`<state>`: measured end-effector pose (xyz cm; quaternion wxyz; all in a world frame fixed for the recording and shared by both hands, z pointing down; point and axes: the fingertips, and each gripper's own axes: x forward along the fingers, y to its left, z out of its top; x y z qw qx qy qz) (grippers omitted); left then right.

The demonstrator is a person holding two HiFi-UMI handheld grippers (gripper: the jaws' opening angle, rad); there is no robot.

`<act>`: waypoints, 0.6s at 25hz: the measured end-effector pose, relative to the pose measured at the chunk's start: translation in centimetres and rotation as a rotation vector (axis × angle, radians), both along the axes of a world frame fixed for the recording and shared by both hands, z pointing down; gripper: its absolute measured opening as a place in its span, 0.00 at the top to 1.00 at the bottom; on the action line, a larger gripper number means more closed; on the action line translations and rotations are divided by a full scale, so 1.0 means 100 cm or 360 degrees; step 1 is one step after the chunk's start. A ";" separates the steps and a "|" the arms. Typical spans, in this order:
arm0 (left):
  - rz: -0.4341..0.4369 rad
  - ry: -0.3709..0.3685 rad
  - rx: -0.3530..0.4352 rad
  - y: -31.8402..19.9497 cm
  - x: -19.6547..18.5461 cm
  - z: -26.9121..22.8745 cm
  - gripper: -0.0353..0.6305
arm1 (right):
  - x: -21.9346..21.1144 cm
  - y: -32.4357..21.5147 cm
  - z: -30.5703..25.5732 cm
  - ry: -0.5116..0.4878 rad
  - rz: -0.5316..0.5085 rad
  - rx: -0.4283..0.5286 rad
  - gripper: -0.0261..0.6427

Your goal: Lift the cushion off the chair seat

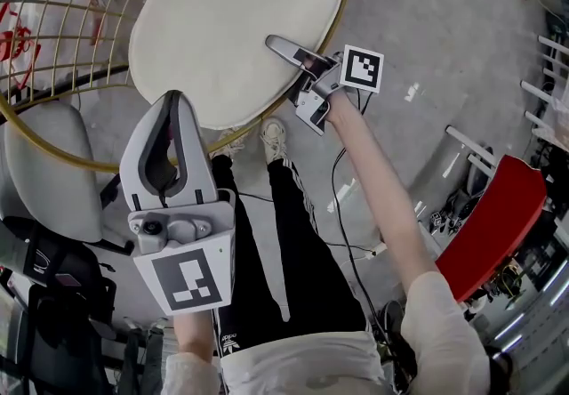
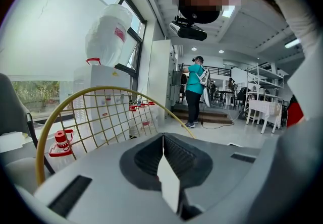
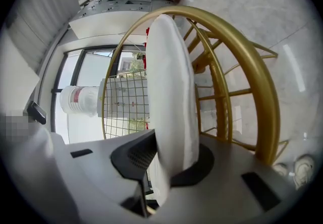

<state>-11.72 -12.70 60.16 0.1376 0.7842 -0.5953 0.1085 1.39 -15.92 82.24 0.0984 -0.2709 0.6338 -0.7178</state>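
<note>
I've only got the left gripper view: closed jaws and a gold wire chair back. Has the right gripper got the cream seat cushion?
Observer: Yes. The right gripper is clamped on the edge of the round cream fabric cushion.
Operator: Is it off the seat?
Observer: Not by the head view; it lies flat inside the gold metal seat ring.
Operator: Where's the left gripper then?
Observer: Raised near the ring's front, left of the right gripper, gripping nothing.
</note>
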 end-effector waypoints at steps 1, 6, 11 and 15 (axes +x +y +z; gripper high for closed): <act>-0.0008 -0.0002 -0.0004 0.000 -0.001 0.001 0.93 | 0.000 0.000 -0.001 -0.0012 -0.0004 0.0010 0.84; -0.0042 0.0013 -0.0016 -0.001 -0.002 0.004 0.93 | -0.001 0.000 -0.003 -0.0056 -0.0008 0.0030 0.86; -0.0040 0.0012 -0.0012 -0.002 0.000 0.002 0.93 | -0.003 -0.002 -0.008 -0.0042 -0.0007 0.0044 0.87; -0.0061 0.0020 0.0006 -0.006 0.000 -0.006 0.93 | -0.005 -0.003 -0.017 -0.0052 -0.0007 0.0061 0.88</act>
